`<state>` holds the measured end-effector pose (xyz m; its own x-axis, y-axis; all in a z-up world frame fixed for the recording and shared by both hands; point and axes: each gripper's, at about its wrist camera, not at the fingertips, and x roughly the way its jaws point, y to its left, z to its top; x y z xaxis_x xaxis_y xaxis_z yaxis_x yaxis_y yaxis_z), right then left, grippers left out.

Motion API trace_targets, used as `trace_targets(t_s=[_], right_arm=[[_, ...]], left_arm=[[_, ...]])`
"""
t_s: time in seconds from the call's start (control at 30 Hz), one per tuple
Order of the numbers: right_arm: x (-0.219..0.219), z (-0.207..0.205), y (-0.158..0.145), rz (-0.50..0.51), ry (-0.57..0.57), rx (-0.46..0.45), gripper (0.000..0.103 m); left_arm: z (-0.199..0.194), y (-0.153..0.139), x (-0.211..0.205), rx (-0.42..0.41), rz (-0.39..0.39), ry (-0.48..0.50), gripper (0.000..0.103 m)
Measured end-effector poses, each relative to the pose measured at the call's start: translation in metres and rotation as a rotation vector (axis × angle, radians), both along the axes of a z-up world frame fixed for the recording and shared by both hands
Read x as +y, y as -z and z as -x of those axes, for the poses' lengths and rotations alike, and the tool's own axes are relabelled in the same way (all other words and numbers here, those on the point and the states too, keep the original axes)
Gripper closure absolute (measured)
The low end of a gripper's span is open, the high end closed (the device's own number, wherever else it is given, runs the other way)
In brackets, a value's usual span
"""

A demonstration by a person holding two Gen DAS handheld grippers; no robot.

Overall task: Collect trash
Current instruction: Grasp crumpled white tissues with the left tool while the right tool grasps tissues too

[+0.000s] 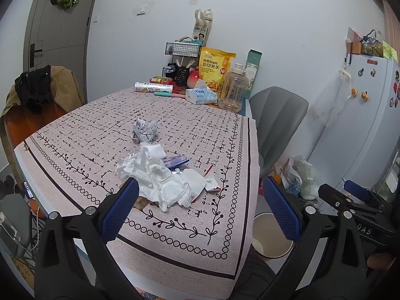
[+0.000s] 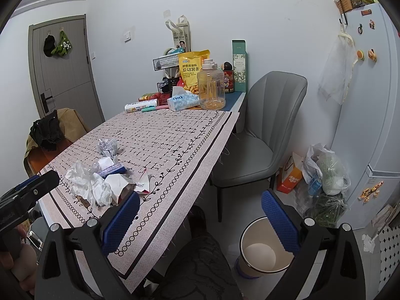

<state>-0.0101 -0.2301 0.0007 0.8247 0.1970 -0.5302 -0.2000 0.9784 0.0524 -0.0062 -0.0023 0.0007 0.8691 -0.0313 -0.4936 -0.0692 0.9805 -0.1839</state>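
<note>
Tabletop (image 1: 82, 135): covered by a patterned cloth that overhangs the near and right edges; a tool dragging across it could, I judge, pull the cloth and shift everything on it.
Bin (image 2: 250, 230): stands on the floor just beside the tabletop's right edge, open and looking bare inside; a drop let go too early would likely land on the floor.
Trash heap (image 1: 162, 177): crumpled white tissue, clear plastic film, a blue wrapper and a red-and-white paper scrap lie together on the near part of the tabletop; the loose pieces are light, so a pinch on one may scatter or trail the others.
Crumpled paper ball (image 1: 144, 130): grey printed paper, apart from the heap and farther in; it may roll away if nudged off centre.
Left tool (image 1: 200, 210): released, jaws wide apart, holding nothing, its left pad at the near edge of the tissue.
Right tool (image 2: 200, 215): released and holding nothing, jaws spread, hanging over the tabletop's right edge with the bin under its right pad.
Snack bag (image 2: 192, 71): yellow, upright at the far end, large Chinese characters reading 原切薯条; not trash, and near enough to other goods to be taken by mistake.
Tissue pack (image 2: 182, 101): blue and white, the word "Thick" readable.
Writing on tool body: letters "DAS" show on the black part at the right of the left wrist view; other labels are too small to read.
</note>
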Motion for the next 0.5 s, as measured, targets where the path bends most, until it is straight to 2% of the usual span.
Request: trace_targets(t_s=[0.23,0.33,0.5], right_arm=[[0.001,-0.007,0.003,0.001,-0.016,0.003,0.008],[0.009,-0.012,0.006,-0.015,-0.049,0.007,0.008],[0.033,-0.026,0.012,-0.011,-0.131,0.026,0.008]], left_arm=[[0.001,0.003,0.008,-0.014,0.008,-0.020,0.005],[0.002,0.006,0.027,-0.026,0.042,-0.050,0.005],[-0.006,0.022,0.061,0.012,0.095,-0.087,0.008]])
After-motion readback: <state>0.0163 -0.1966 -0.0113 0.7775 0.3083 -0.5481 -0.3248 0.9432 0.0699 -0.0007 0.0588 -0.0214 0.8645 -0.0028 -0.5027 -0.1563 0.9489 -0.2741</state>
